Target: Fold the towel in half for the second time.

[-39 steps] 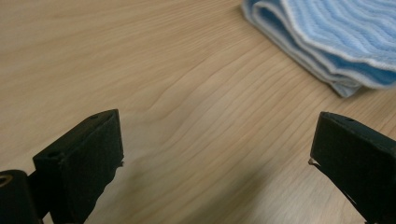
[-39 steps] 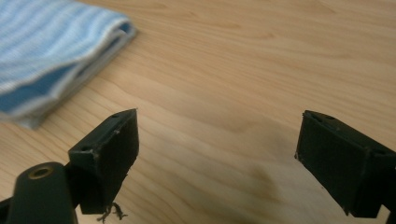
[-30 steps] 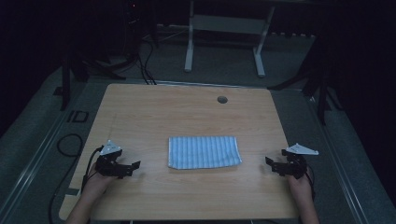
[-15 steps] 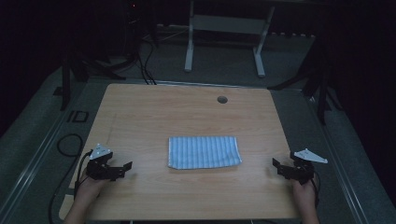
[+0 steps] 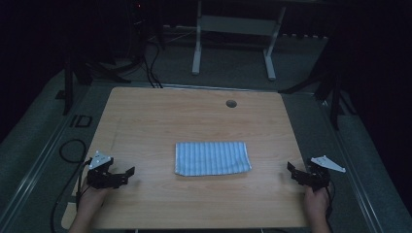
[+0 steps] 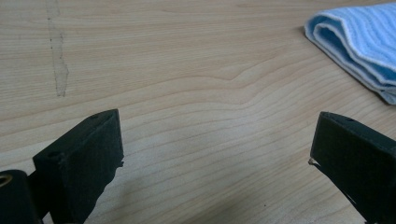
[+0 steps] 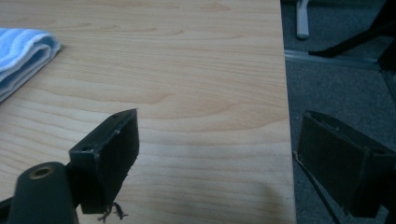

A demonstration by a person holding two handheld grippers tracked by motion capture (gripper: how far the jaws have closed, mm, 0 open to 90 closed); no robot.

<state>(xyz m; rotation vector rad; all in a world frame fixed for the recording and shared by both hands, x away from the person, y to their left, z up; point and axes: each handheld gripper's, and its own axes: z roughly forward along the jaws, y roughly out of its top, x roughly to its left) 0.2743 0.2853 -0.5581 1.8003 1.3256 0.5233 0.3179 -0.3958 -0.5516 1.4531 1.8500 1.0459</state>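
A folded blue-and-white striped towel (image 5: 212,158) lies flat in the middle of the wooden table (image 5: 194,116). My left gripper (image 5: 127,174) rests near the table's front left corner, well left of the towel, with its jaws open and nothing between them. In the left gripper view the towel's folded edge (image 6: 359,46) shows at the upper right. My right gripper (image 5: 293,171) sits at the table's right edge, open and empty. In the right gripper view the towel (image 7: 21,51) lies at the far left, and one jaw hangs past the table edge over the floor.
A round cable hole (image 5: 231,103) sits near the table's far edge. A white desk frame (image 5: 233,34) stands on the grey floor behind the table. Black cables (image 5: 68,150) trail on the floor at the left.
Both grippers have drawn outward and toward the front, away from the towel, the left one leftward and the right one to the table's right edge. The towel has not moved.
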